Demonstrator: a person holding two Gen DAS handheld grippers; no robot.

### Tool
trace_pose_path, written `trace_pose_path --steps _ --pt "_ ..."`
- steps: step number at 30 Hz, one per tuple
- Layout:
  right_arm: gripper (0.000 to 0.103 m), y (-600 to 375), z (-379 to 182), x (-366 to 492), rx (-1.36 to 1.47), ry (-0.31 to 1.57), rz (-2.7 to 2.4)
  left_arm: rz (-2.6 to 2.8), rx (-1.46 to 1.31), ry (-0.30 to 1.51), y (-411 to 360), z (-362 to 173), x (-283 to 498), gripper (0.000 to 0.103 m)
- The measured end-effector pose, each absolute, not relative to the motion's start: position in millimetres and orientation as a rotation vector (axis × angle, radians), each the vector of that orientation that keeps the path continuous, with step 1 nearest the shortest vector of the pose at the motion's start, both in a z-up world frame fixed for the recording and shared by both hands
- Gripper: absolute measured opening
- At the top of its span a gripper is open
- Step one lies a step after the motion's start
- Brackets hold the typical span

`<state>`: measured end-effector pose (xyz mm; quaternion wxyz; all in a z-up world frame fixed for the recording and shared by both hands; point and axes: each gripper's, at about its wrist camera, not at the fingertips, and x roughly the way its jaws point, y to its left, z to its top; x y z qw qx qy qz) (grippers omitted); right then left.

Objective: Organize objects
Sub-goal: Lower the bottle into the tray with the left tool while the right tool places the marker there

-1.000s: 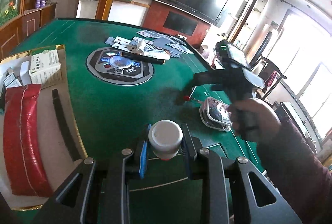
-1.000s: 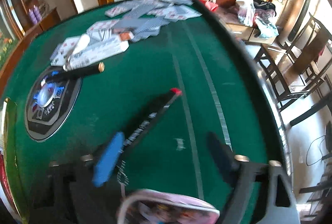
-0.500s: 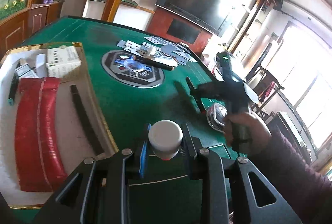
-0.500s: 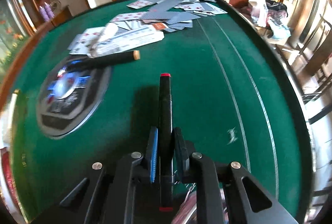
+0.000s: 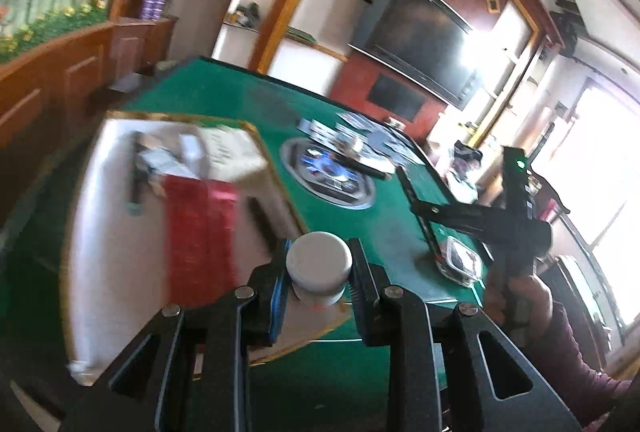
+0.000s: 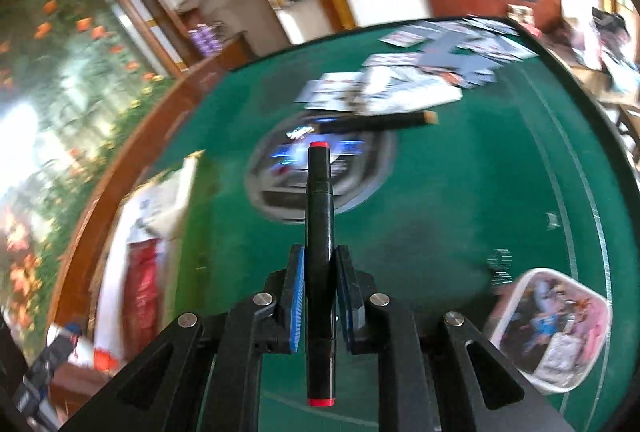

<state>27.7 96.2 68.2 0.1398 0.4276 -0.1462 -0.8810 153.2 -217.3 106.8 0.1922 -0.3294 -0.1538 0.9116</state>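
Observation:
My left gripper (image 5: 318,272) is shut on a small white-capped jar (image 5: 319,266) and holds it above the near right edge of a white gold-rimmed tray (image 5: 116,232). The tray holds a red pouch (image 5: 198,232), a white box (image 5: 232,151) and a black strip. My right gripper (image 6: 320,288) is shut on a black marker with red ends (image 6: 319,232), held above the green table; it also shows in the left wrist view (image 5: 440,211). The tray shows at the left of the right wrist view (image 6: 120,264).
A round console (image 6: 320,171) sits in the middle of the green table (image 6: 460,191). Beyond it lie a black stick (image 6: 380,121) and scattered playing cards (image 6: 400,87). A picture-printed pouch (image 6: 552,324) lies at the near right.
My right gripper closed on the marker, lifted it and swung left toward the tray. My left gripper moved left with the jar, over the tray's edge.

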Motion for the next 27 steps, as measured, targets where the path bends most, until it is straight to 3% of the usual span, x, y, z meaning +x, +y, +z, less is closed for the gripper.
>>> trace_pose_path --steps 10,27 --pt "0.017 7 70 29 1.211 -0.392 -2.276 2.730 -1.132 -0.422 -288 90 120 0.026" --pt "0.017 -97 31 29 1.334 -0.218 -2.138 2.709 -1.452 -0.366 -310 38 55 0.027"
